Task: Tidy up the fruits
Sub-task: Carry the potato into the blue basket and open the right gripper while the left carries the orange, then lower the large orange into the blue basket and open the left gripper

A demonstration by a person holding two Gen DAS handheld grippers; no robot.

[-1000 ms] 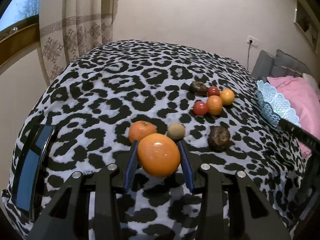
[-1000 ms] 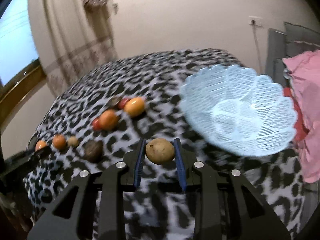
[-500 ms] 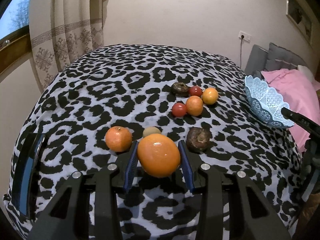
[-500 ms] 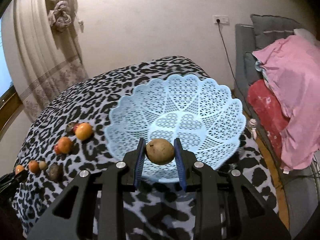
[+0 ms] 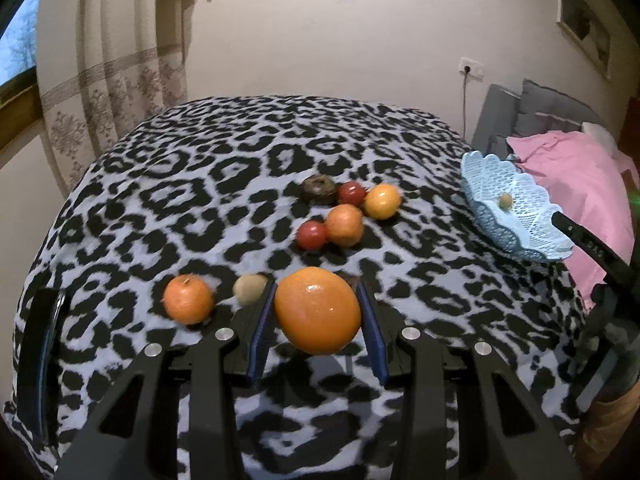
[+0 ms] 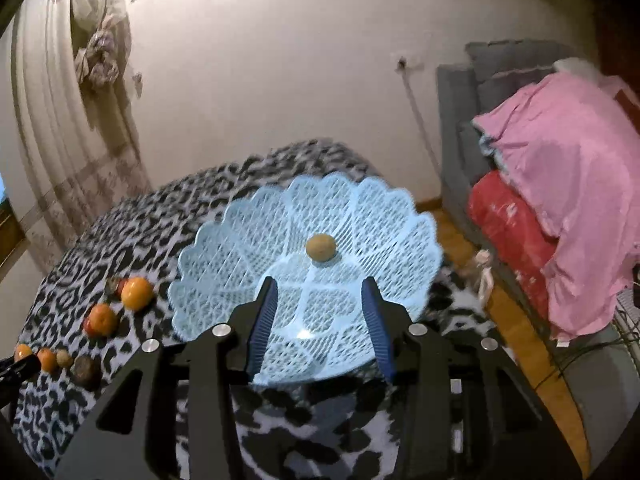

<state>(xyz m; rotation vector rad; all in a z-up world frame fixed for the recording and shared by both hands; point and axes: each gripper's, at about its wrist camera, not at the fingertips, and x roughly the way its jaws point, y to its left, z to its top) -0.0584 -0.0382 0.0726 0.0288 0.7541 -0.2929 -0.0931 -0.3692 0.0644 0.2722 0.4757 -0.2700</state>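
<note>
The left gripper (image 5: pixel 318 312) clamps a large orange (image 5: pixel 317 310) above the near edge of the leopard-print bed (image 5: pixel 180 184). The right gripper (image 6: pixel 322 312) is opening, its jaws apart with nothing between them; the small brown fruit (image 6: pixel 320 247) lies inside the blue basket (image 6: pixel 224 248) near the bed's right edge

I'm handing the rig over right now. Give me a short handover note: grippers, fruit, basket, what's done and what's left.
Left gripper: shut on a large orange, held above the spotted cloth.
Right gripper: jaws opening, nothing between them, over the blue basket.
Done: one small brown fruit lies in the basket.
Left: basket the large orange, then the loose fruit on the cloth: small orange, tan fruit, and the far cluster.
</note>
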